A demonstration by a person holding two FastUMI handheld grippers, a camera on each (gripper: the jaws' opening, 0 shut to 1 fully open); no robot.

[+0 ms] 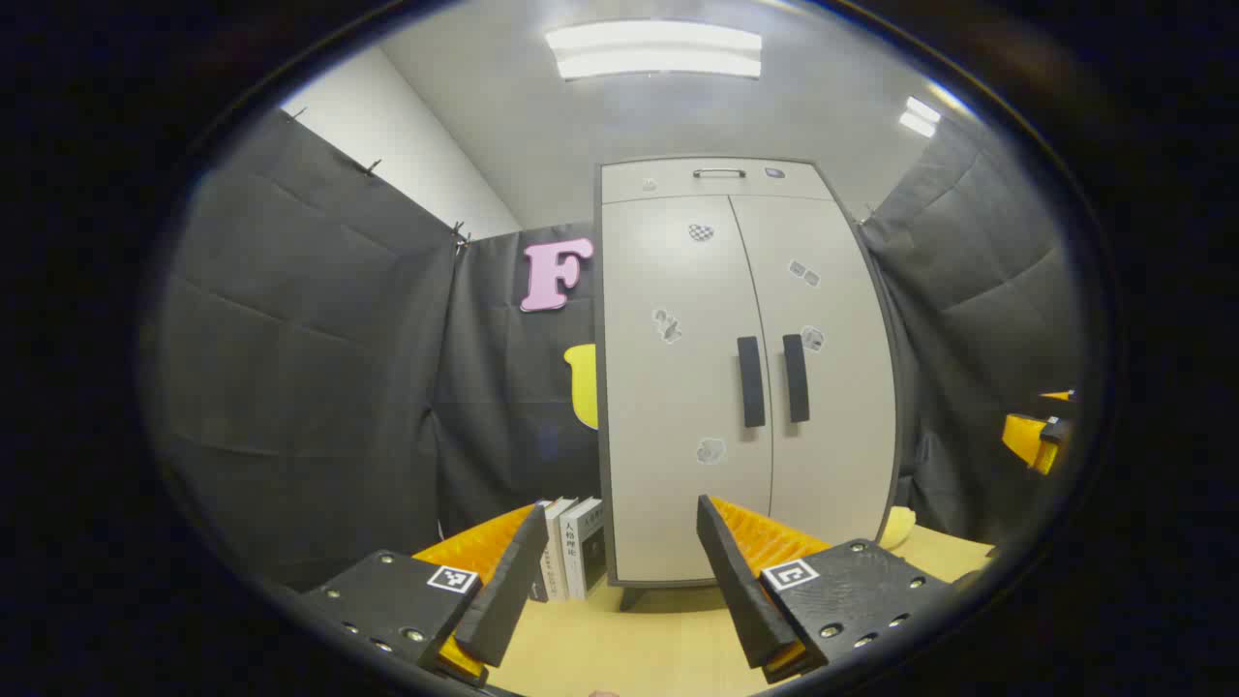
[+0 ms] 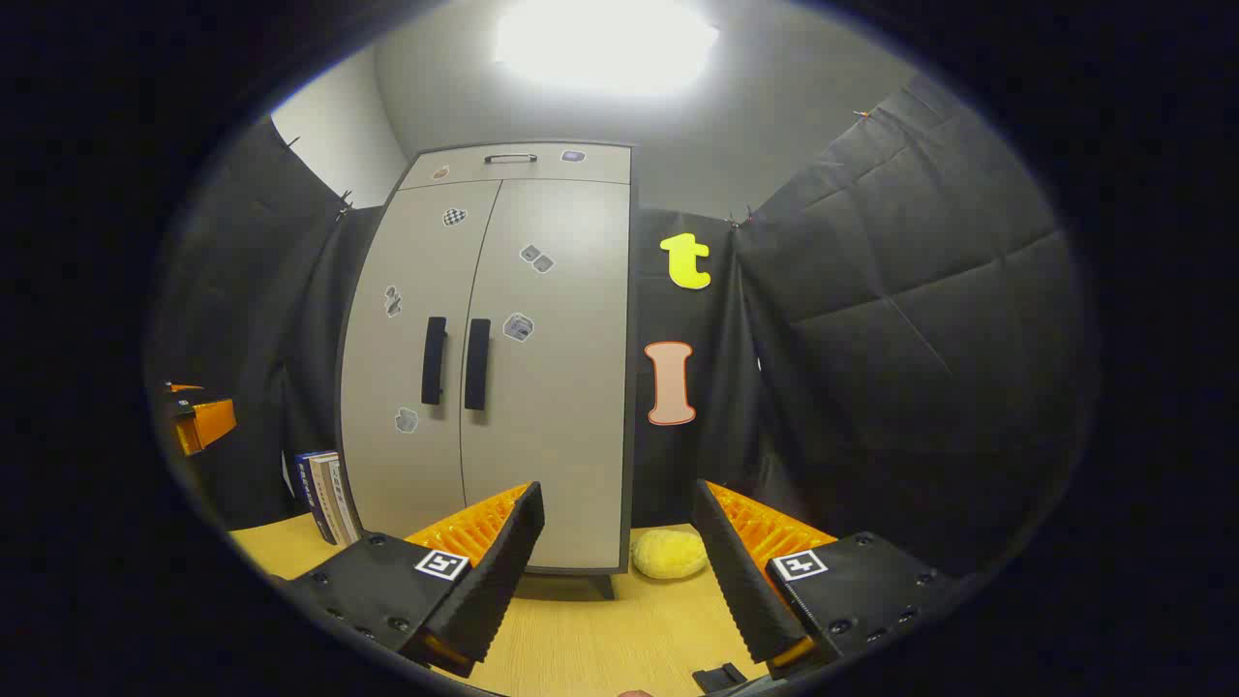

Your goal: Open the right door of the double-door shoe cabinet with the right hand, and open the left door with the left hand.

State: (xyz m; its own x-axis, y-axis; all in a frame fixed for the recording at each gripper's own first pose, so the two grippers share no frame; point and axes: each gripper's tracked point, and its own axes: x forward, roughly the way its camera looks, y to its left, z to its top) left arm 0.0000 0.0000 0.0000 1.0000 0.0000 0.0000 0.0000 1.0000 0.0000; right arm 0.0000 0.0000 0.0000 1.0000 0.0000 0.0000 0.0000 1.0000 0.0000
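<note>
The pale grey double-door shoe cabinet [image 1: 678, 387] stands on the wooden table, both doors closed. Two dark vertical handles sit side by side at the middle seam: the left door handle [image 1: 750, 381] and the right door handle [image 1: 796, 378]. In the right gripper view the cabinet [image 2: 542, 387] shows the same left door handle [image 2: 435, 360] and right door handle [image 2: 476, 364]. My left gripper [image 1: 621, 523] is open and well short of the doors. My right gripper [image 2: 619, 503] is open too, holding nothing, aimed at the cabinet's right edge. The right gripper [image 1: 1041, 436] also appears far right in the left gripper view.
Several books [image 1: 571, 547] stand against the cabinet's left side. A yellow sponge-like lump [image 2: 668, 554] lies on the table [image 2: 600, 629] by the cabinet's right foot. A drawer with a small handle [image 1: 718, 173] tops the cabinet. Black cloth walls close in all round.
</note>
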